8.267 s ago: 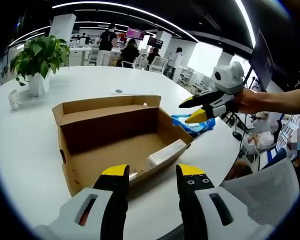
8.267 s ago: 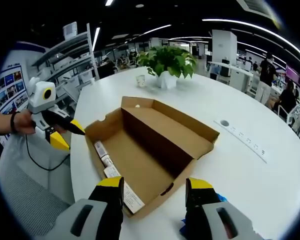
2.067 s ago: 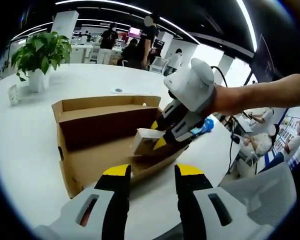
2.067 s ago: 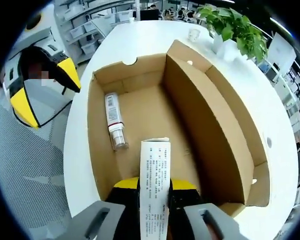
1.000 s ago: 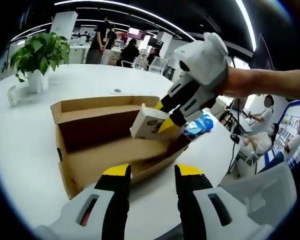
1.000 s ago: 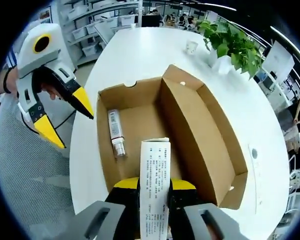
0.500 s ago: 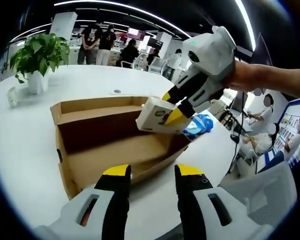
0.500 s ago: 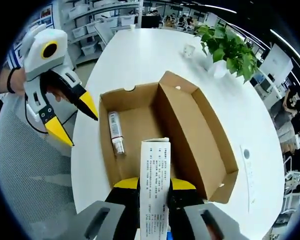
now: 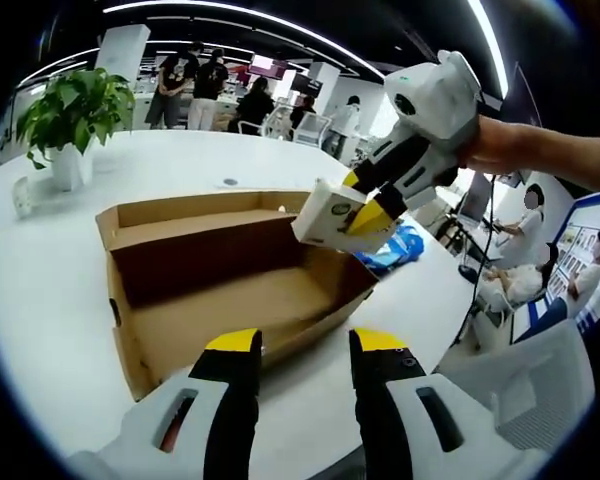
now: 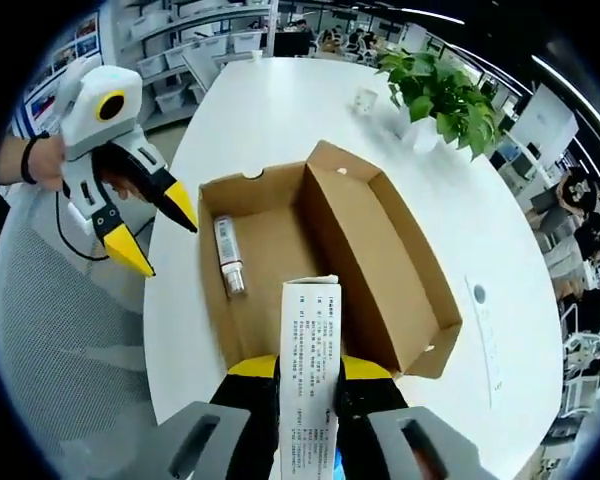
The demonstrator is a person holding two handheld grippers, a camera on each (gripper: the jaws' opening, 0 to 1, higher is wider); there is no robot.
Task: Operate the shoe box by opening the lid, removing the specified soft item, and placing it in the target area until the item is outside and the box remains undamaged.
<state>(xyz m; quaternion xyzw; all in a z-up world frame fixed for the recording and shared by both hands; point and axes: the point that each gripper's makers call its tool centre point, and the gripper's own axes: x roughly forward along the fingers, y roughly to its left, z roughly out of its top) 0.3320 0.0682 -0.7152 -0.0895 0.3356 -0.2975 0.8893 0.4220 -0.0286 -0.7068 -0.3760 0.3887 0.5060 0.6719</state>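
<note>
Carton [image 10: 309, 370] (print unreadable) clamped by right gripper [image 10: 309, 385].

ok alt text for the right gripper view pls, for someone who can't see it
The right gripper holds a long white printed carton above an open cardboard shoe box on a round white table. A small tube lies inside the box. The left gripper, jaws open, hovers at the box's left, and a potted plant stands beyond.
</note>
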